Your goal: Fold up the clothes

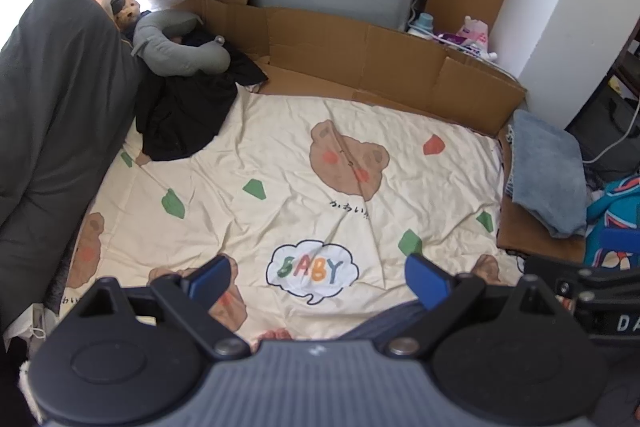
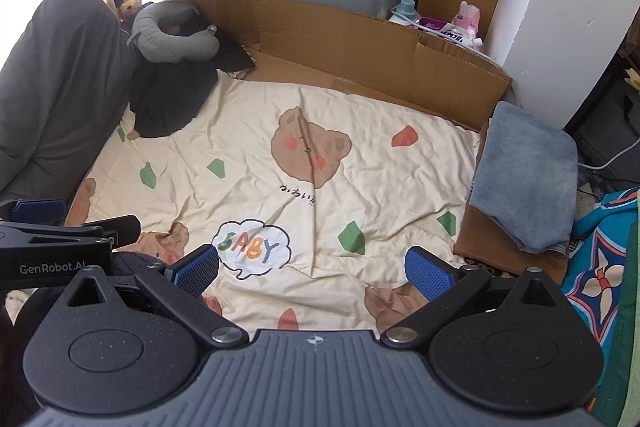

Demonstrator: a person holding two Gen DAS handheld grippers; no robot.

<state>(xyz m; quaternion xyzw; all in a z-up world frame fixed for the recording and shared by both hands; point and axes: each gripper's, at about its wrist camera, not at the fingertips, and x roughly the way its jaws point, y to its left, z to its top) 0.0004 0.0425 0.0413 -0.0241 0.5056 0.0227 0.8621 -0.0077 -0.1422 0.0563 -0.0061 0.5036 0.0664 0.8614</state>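
Observation:
A cream bedsheet [image 1: 280, 163] [image 2: 248, 155] printed with bears and a "BABY" cloud covers the bed. A crumpled black garment [image 1: 184, 107] [image 2: 168, 99] lies at its far left corner. A folded blue-grey cloth [image 1: 548, 175] [image 2: 524, 179] rests on cardboard at the right edge. My left gripper [image 1: 318, 279] hovers open over the near part of the sheet, with a dark blue fabric [image 1: 380, 327] just below its right finger. My right gripper [image 2: 314, 273] is open too, above the sheet with nothing between its fingers. The left gripper's body [image 2: 56, 251] shows at the left of the right wrist view.
A dark grey duvet [image 1: 52, 131] lines the left side, with a grey neck pillow [image 1: 176, 47] and a plush toy [image 1: 126, 7] behind it. Flattened cardboard [image 1: 380, 67] borders the far side. Bottles and packets [image 1: 460, 35] stand in the far corner. Colourful fabric [image 2: 604, 259] lies at right.

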